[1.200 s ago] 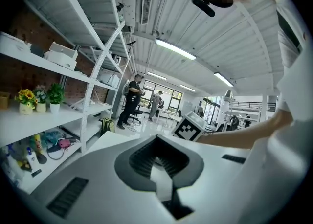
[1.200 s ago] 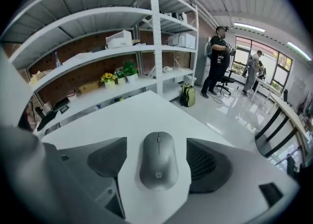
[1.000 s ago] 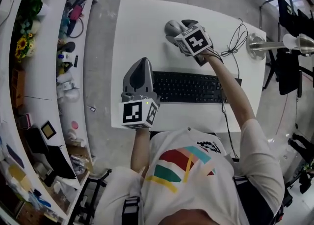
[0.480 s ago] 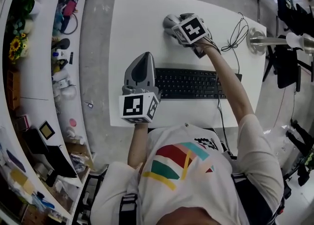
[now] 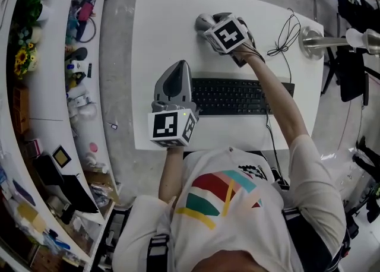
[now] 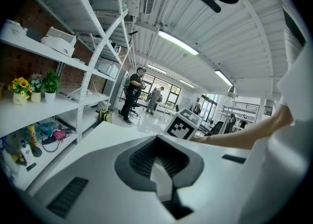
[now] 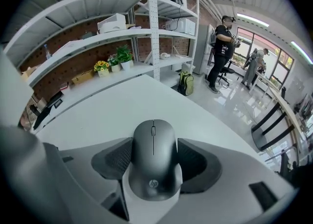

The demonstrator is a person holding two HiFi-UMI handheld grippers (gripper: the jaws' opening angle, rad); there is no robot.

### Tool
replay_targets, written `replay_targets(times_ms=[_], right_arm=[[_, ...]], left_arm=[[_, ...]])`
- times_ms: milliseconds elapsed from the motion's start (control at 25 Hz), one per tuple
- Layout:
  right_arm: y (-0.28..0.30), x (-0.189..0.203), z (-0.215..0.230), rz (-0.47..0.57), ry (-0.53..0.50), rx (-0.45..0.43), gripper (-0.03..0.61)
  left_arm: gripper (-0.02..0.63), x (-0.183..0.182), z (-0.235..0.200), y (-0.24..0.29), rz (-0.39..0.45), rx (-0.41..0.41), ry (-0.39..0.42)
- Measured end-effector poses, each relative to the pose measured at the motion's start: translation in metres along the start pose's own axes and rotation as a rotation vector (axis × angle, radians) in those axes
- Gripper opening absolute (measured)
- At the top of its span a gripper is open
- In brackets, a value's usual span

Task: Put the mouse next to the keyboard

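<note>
Between the jaws of the right gripper (image 5: 205,25), out over the far part of the white table (image 5: 160,21): a dark grey mouse (image 7: 153,157), pinched on both flanks by the ribbed pads (image 7: 115,159), wheel end pointing away from the gripper's body. Cannot tell whether resting on the tabletop or lifted just off it. Lies beyond the far edge of the black keyboard (image 5: 237,95), apart from it, not yet beside it. To the right of that gripper, a loose black cable (image 5: 285,42) and a round metal base (image 5: 309,48) near the table's edge. Nearer the person, the left gripper (image 5: 176,72), jaws drawn together to a point with nothing between them, aimed the same way as the right one. Hangs at the keyboard's left end, tip over the bare table just beside the keys. Far off to the left of this gripper, white shelves (image 5: 53,87) crowded with small items.
</note>
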State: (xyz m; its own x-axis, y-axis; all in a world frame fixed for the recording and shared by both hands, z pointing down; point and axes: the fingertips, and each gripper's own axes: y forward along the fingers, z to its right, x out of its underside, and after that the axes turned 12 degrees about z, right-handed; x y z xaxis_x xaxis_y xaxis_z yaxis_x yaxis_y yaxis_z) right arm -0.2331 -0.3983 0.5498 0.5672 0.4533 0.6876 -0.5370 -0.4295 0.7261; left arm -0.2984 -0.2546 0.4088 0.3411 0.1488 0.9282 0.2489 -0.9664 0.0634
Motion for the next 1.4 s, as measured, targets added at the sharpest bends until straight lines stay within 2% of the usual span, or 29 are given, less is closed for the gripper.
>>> replay_targets(times_ms=[160,400,680,840,920,1160,1400], right_arm=[[-0.021,-0.013,-0.005,0.076,-0.013,0.005,0.301],[-0.08,-0.019,0.0,0.235,0.133,0.007,0.301],[-0.171,-0.003,0.038,0.376,0.221,0.143,0.299],[-0.227,0.022,0.056,0.398,0.17,0.238,0.299],[-0.253,0.04,0.064,0.401,0.176,0.278,0.299],[-0.328,0.104,0.088,0.415,0.272,0.381,0.299],[-0.392,0.175,0.116,0.429,0.378,0.474,0.299]], left_arm=[[0.046,-0.003,0.007,-0.001,0.002,0.017,0.01],[0.046,0.008,0.045,0.009,-0.032,0.111,0.011],[0.046,0.03,0.101,0.017,-0.069,0.206,0.008],[0.046,0.038,0.141,0.02,-0.062,0.251,0.002],[0.046,0.042,0.168,0.02,-0.057,0.293,0.011],[0.046,0.063,0.25,0.015,-0.067,0.404,0.003],[0.046,0.096,0.324,0.012,-0.1,0.477,0.007]])
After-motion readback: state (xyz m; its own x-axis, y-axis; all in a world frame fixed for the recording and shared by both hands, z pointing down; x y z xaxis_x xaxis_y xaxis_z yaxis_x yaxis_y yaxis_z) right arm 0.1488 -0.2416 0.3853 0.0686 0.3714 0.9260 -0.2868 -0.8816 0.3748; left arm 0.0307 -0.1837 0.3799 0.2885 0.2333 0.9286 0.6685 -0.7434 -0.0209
